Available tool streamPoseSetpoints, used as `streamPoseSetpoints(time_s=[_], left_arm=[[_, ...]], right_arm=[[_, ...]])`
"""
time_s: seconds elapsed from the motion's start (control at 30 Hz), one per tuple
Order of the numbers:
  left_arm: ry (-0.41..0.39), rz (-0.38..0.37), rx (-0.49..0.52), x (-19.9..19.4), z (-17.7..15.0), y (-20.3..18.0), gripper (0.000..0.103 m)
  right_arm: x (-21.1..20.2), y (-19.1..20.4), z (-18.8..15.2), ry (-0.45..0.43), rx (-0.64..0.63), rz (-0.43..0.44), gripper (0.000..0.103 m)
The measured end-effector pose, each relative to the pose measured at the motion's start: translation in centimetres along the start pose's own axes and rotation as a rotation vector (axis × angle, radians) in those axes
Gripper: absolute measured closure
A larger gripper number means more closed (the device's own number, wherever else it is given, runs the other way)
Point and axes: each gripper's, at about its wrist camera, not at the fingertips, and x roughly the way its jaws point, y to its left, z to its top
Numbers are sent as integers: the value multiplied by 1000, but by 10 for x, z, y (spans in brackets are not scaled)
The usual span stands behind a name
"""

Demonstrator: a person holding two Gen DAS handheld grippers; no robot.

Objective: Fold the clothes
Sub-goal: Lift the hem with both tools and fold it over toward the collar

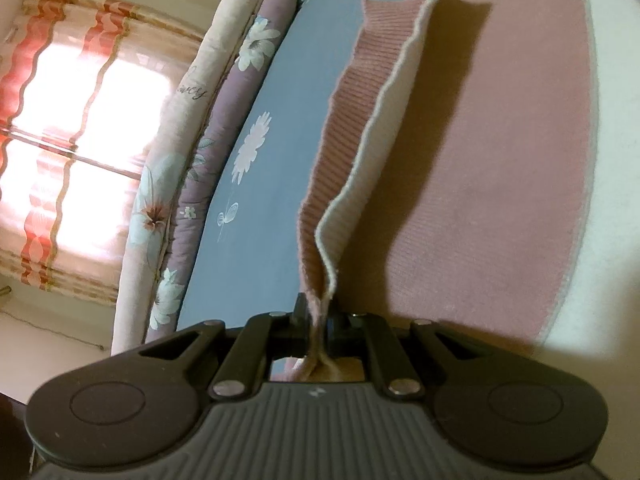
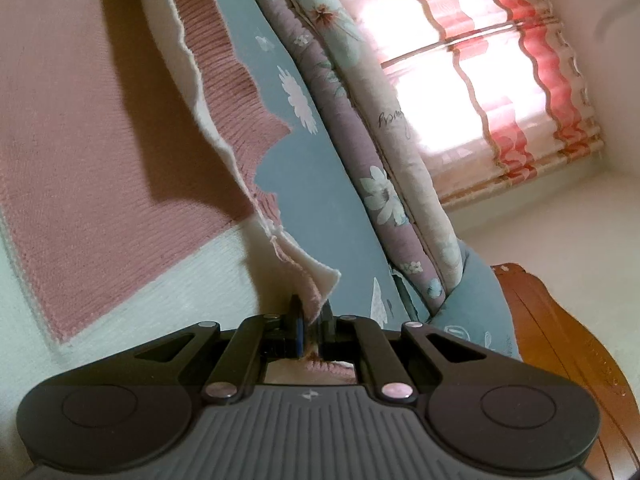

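Observation:
A pink and cream knitted sweater (image 1: 500,160) lies spread on a blue floral bedsheet (image 1: 280,120). My left gripper (image 1: 318,316) is shut on the sweater's ribbed pink hem, and the lifted edge runs away from the jaws as a cream-lined fold. In the right wrist view the same sweater (image 2: 80,120) fills the left side. There my right gripper (image 2: 312,312) is shut on another part of the hem, pinching pink rib and cream lining together above the bedsheet (image 2: 320,200). The fabric between both grips hangs raised and casts a shadow on the flat part.
Rolled floral quilts (image 1: 192,160) lie along the bed's far edge, also the quilts (image 2: 380,160) in the right wrist view. A striped curtain (image 1: 72,120) covers a bright window behind them. A wooden bed frame (image 2: 560,320) shows at the right.

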Motion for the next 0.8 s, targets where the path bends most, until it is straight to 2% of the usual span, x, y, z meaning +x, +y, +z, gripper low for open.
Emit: streamPoseSetpoints(time_s=[0.57,0.6,0.67,0.7,0.73,0.77,0.8], left_arm=[[19,-43,-14,26,12,0,93],[20,-43,-22,25,11,1,92],[18,-65,-60,21,9,10,81],[14,-81,-80,19,8,16,78],[10,-97,-100,17,6,22,69],[-1,-123,-124,14,4,28,60],[-12,-143,-151,9,0,35,57]], right_arm=[[19,1,5,66,37,-14,93],[18,-1,5,66,43,-17,88],[16,-4,4,65,56,-24,77],[13,-9,3,64,72,-9,68],[10,-14,1,63,88,7,57],[7,-19,-1,62,105,23,51],[4,-24,-2,61,121,39,47]])
